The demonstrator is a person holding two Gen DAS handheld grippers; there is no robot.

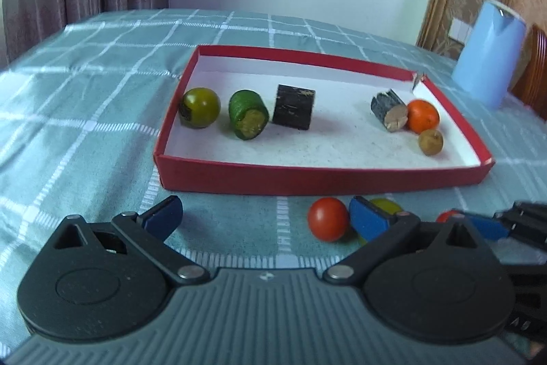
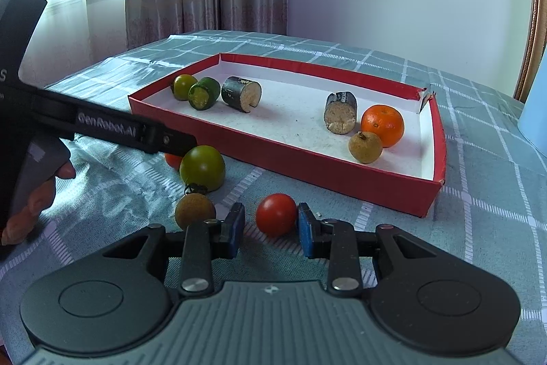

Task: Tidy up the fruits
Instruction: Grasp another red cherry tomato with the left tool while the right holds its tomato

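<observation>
Right hand-held gripper [image 2: 271,230] brackets 1 red tomato [image 2: 276,214]; tray [image 2: 342,173] holds 6 pieces.

Left claw [image 1: 265,216] gapes wide before the red box [image 1: 321,175]; a red tomato [image 1: 327,218] lies between.

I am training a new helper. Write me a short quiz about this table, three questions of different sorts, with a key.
1. True or false: the orange lies inside the red box.
2. How many things lie inside the red box?
3. What lies between the fingers of the right tool? A: a banana. B: the red tomato. C: the orange.
Key: 1 true; 2 six; 3 B.
</observation>
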